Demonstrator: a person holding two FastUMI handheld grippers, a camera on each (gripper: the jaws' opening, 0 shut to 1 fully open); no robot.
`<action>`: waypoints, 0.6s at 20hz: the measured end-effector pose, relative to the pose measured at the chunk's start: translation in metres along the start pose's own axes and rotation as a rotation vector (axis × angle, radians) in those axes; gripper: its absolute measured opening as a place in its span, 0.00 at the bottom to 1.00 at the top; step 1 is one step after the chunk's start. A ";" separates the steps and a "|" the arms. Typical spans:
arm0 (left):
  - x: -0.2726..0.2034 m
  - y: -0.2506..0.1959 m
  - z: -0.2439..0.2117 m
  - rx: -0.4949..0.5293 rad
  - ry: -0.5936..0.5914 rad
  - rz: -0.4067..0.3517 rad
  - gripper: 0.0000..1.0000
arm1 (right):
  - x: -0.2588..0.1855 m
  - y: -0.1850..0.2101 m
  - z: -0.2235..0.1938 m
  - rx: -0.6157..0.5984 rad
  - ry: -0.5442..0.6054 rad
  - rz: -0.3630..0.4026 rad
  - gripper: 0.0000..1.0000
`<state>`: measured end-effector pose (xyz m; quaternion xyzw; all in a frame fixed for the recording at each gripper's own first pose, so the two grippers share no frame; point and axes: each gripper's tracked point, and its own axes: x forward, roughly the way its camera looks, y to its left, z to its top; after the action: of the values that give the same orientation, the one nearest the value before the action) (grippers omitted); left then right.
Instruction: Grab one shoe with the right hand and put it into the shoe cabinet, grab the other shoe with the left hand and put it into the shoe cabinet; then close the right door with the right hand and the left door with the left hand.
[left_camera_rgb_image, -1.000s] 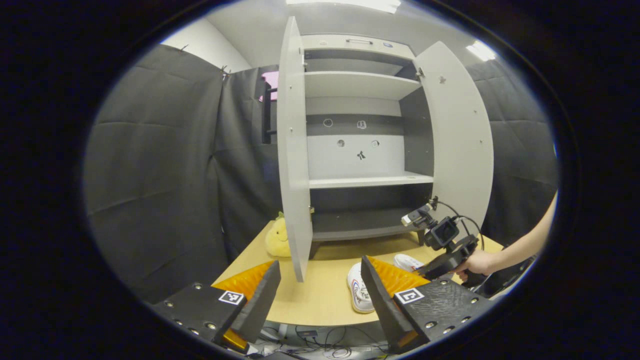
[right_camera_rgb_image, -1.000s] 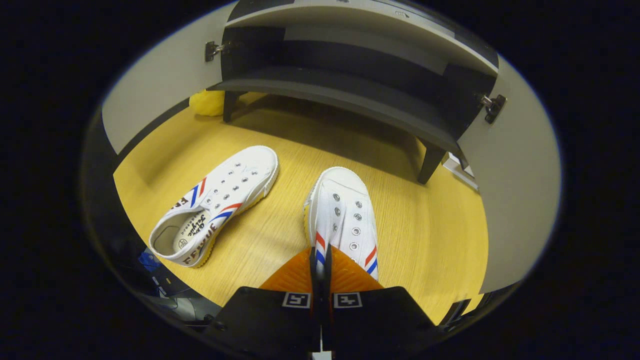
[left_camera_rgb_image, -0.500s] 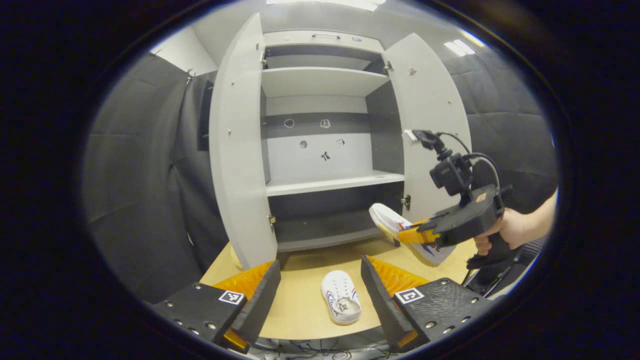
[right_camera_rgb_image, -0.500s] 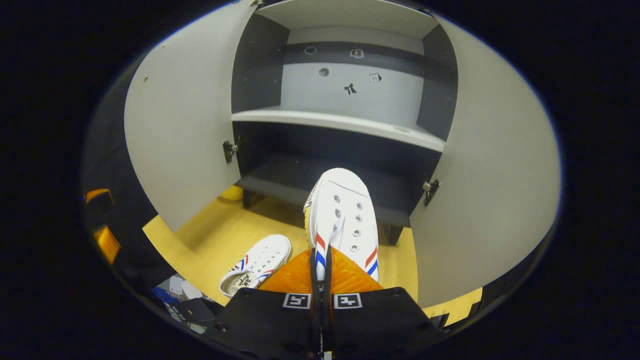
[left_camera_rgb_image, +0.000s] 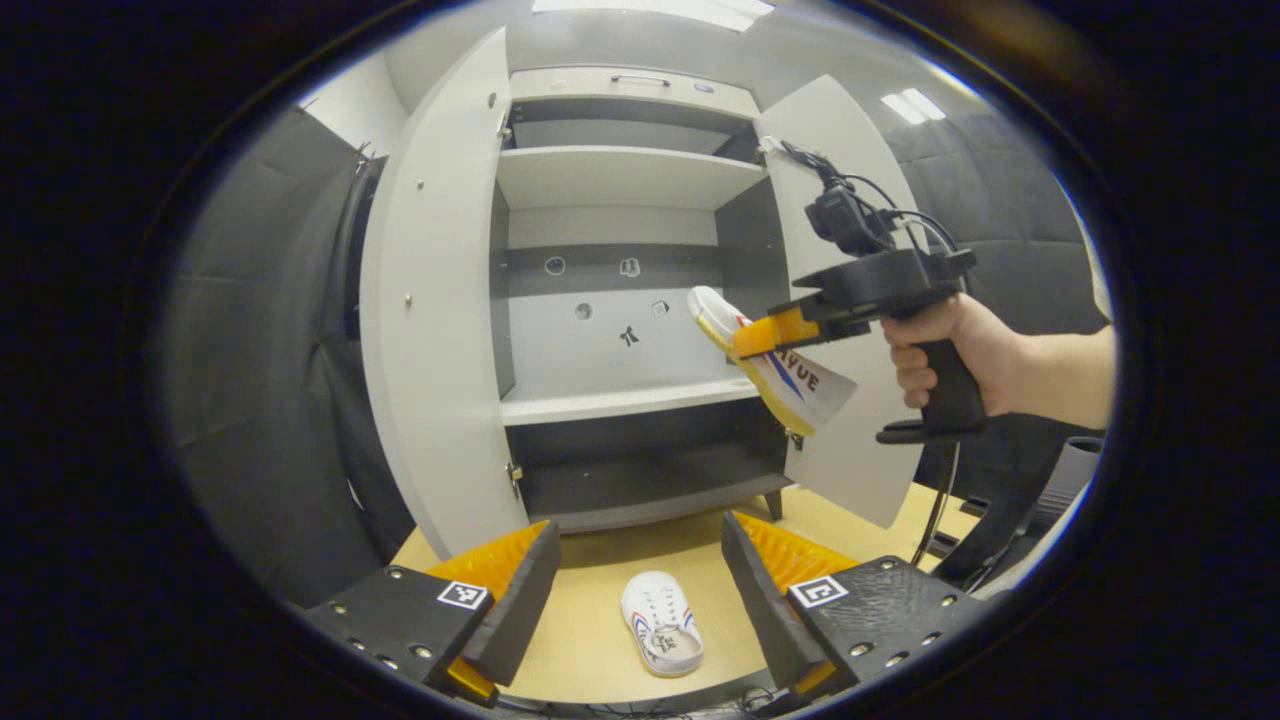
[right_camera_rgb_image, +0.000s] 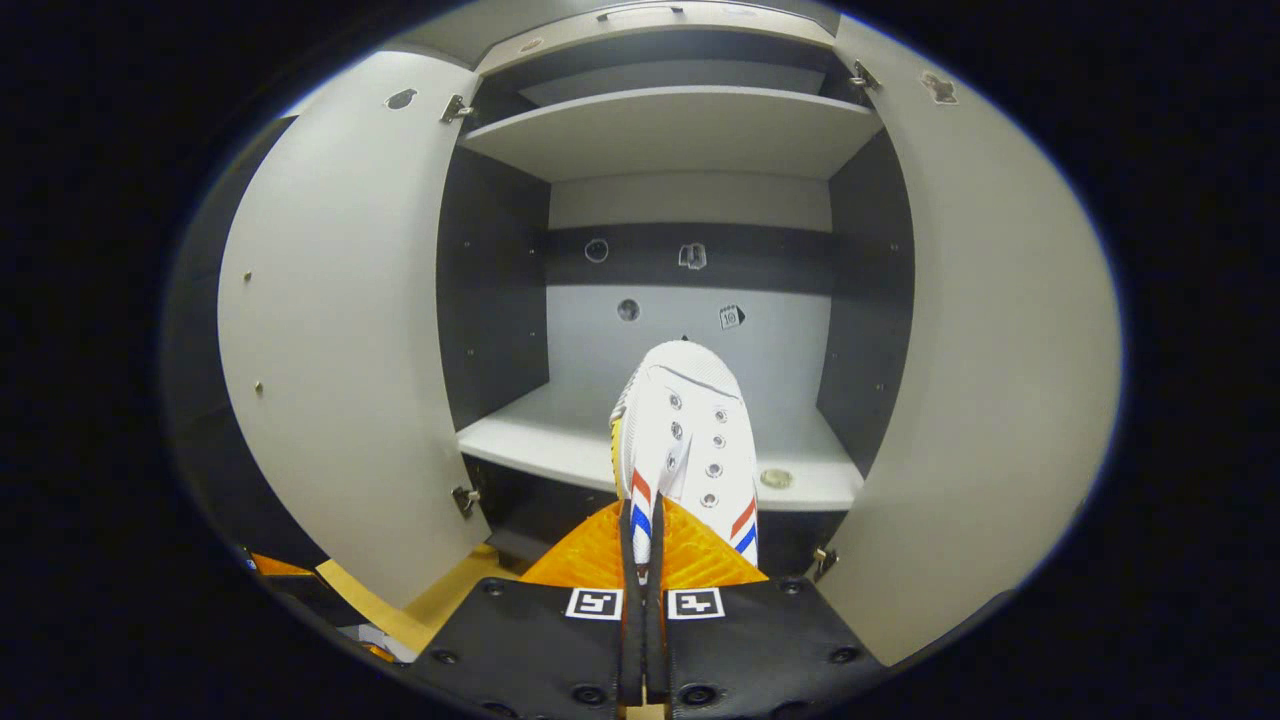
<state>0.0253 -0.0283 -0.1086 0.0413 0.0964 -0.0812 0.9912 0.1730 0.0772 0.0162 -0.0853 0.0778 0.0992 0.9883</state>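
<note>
A white canvas shoe (right_camera_rgb_image: 685, 430) with red and blue side stripes is held in the air by the right gripper (right_camera_rgb_image: 642, 545), whose two fingers are pressed together on the thin side wall of the shoe near its heel. The shoe's long axis runs straight ahead from the gripper, toe first, pointing into the open shoe cabinet (right_camera_rgb_image: 690, 130). The toe sits just above the front edge of the pale middle shelf (right_camera_rgb_image: 560, 430), in the right half of the opening. In the left gripper view the same shoe (left_camera_rgb_image: 775, 365) tilts toe-up, heel hanging lower, with a hand (left_camera_rgb_image: 940, 340) gripping the tool's handle. I judge the coming move to be a short push forward and down onto that shelf, keeping clear of the right door (right_camera_rgb_image: 1000, 350).

The other shoe (left_camera_rgb_image: 660, 630) lies on the wooden table (left_camera_rgb_image: 590, 620), near the front edge, between the left gripper's (left_camera_rgb_image: 640, 590) fingers, which stand wide apart and hold nothing. The left hand is the nearer one to it.

Both doors stand open; the left door (left_camera_rgb_image: 430, 290) swings out toward the viewer.

Dark lettering runs along the held shoe's side; I can make out only fragments of it. Small icon stickers dot the cabinet's back panel (right_camera_rgb_image: 690, 320), too small to read.
</note>
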 end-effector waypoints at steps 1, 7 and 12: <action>0.006 0.002 0.004 -0.005 -0.002 0.013 0.93 | 0.012 -0.003 0.015 -0.005 -0.024 -0.001 0.02; 0.026 0.012 0.032 -0.154 -0.032 0.086 0.93 | 0.077 -0.032 0.071 0.022 -0.144 -0.040 0.00; 0.022 0.024 0.041 -0.126 -0.021 0.205 0.93 | 0.144 -0.052 0.082 0.070 -0.152 -0.054 0.02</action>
<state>0.0588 -0.0119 -0.0709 -0.0124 0.0864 0.0262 0.9958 0.3341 0.0688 0.0798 -0.0450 0.0038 0.0758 0.9961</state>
